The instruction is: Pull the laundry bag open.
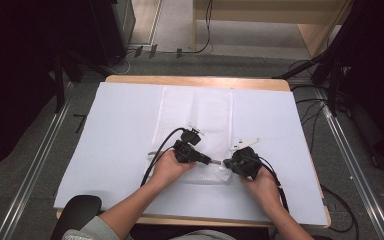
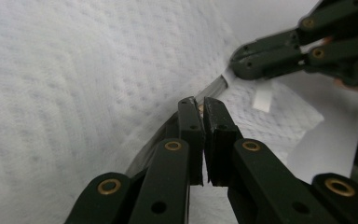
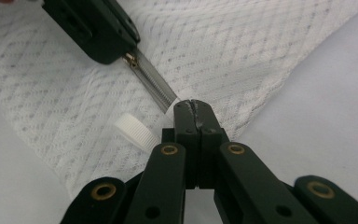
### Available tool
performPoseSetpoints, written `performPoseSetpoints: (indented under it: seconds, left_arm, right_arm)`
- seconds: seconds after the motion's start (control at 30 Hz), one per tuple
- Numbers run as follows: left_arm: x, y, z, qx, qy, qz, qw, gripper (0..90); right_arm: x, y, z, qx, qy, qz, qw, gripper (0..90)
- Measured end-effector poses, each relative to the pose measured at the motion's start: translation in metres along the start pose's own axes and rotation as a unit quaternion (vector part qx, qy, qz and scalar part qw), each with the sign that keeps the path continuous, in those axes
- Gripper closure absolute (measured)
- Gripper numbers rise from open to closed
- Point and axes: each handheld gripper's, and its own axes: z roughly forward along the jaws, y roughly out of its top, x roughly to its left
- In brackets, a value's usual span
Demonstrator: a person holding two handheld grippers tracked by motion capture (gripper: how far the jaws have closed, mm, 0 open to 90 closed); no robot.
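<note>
The zipper (image 3: 153,83) runs lengthwise between the 2 grippers, along the near edge of the white mesh garment (image 1: 196,112). The right gripper (image 3: 194,105) is clamped on the zipper's end; the left gripper (image 2: 199,103) pinches its brass pull. A white tag (image 3: 134,131) lies just beside the zipper. Beyond stretches the pale table cover (image 1: 120,130).
</note>
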Motion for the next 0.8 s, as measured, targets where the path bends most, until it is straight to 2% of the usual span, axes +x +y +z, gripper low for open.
performPoseSetpoints:
  seconds: [0.03, 0.07, 0.13, 0.17, 0.27, 0.3, 0.33, 0.37, 0.4, 0.43, 0.57, 0.63, 0.8]
  left_arm:
    - [0.007, -0.001, -0.005, -0.008, -0.001, -0.011, 0.9999, 88.9]
    - [0.014, -0.001, -0.01, -0.007, -0.017, -0.028, 0.9994, 88.9]
    - [0.022, -0.003, -0.016, -0.008, -0.018, -0.033, 0.9993, 88.8]
    - [0.025, -0.004, -0.018, -0.001, -0.036, -0.04, 0.9985, 88.7]
    - [0.021, -0.006, -0.023, 0.002, -0.03, -0.031, 0.9991, 88.7]
    - [0.021, -0.007, -0.025, 0.006, -0.023, -0.022, 0.9995, 88.7]
    - [0.021, -0.007, -0.026, 0.009, -0.023, -0.025, 0.9994, 88.7]
    - [0.023, -0.009, -0.029, 0.005, -0.012, -0.024, 0.9996, 88.7]
    - [0.025, -0.01, -0.031, 0.009, -0.015, -0.026, 0.9995, 88.7]
    - [0.027, -0.012, -0.036, 0.001, -0.01, -0.033, 0.9994, 88.7]
    - [0.03, -0.016, -0.045, 0.002, -0.025, -0.039, 0.9989, 88.7]
    - [0.03, -0.018, -0.046, 0.004, -0.02, -0.033, 0.9992, 88.6]
    - [0.035, -0.02, -0.052, 0.0, -0.02, -0.04, 0.999, 88.6]
  right_arm:
    - [0.0, 0.0, 0.0, 0.0, -0.001, 0.003, 1.0, 90.0]
    - [0.0, 0.0, 0.0, -0.001, 0.0, 0.001, 1.0, 90.0]
    - [0.0, 0.0, 0.0, -0.001, 0.0, 0.0, 1.0, 90.0]
    - [0.0, 0.0, 0.0, 0.0, -0.001, 0.0, 1.0, 90.0]
    - [0.0, 0.0, 0.0, 0.001, 0.0, -0.002, 1.0, 90.0]
    - [0.0, 0.0, 0.0, 0.001, 0.0, -0.003, 1.0, 90.0]
    - [0.0, 0.0, 0.0, 0.002, 0.0, -0.002, 1.0, 90.0]
    - [0.0, 0.0, 0.0, 0.002, 0.0, -0.002, 1.0, 90.0]
    - [0.0, 0.0, 0.0, 0.002, 0.001, -0.002, 1.0, 90.0]
    - [0.0, 0.0, 0.0, 0.003, 0.001, -0.002, 1.0, 90.0]
    - [-0.001, 0.0, 0.0, 0.001, 0.002, -0.002, 1.0, 90.0]
    - [-0.001, 0.0, 0.0, 0.001, 0.002, -0.003, 1.0, 90.0]
    - [-0.001, 0.0, 0.0, 0.0, 0.004, -0.001, 1.0, 90.0]
